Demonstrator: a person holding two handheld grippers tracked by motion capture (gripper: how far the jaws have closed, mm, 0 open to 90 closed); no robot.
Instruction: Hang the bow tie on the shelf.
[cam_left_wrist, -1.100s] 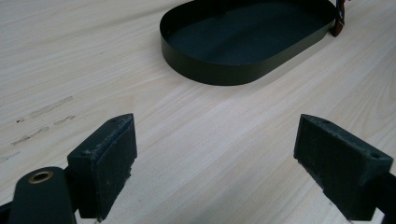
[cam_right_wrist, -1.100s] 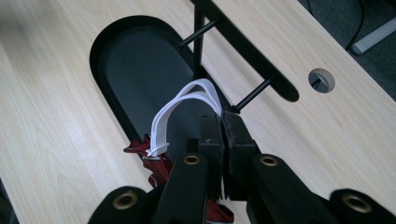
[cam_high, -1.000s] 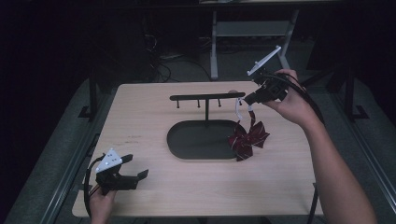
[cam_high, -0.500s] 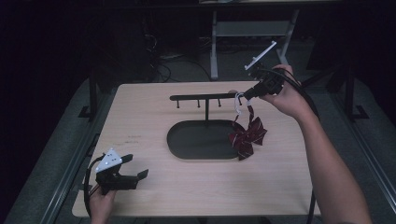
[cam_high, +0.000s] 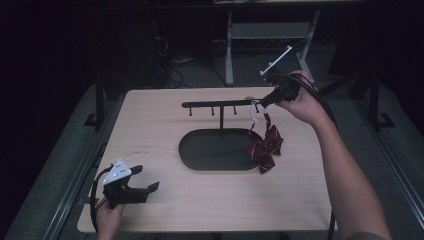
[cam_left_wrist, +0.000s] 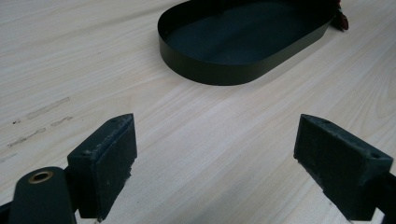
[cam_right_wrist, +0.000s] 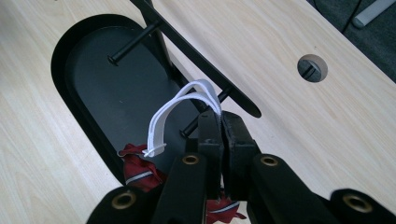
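Bow tie (cam_high: 266, 146), dark red, striped: hangs by white elastic loop (cam_right_wrist: 180, 109) clamped in right gripper (cam_high: 263, 102) jaws beside rack (cam_high: 220, 104) end peg, likely for hooking. Left gripper (cam_high: 145, 190): jaws apart, idle on surface (cam_high: 150, 135).

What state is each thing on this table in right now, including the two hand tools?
Right gripper: shut on the white strap.
White strap: looped, held beside the rack's end peg.
Bow tie: hanging from the strap, over the tray edge.
Rack: upright, pegs bare.
Tray: empty.
Left gripper: open, holding nothing.
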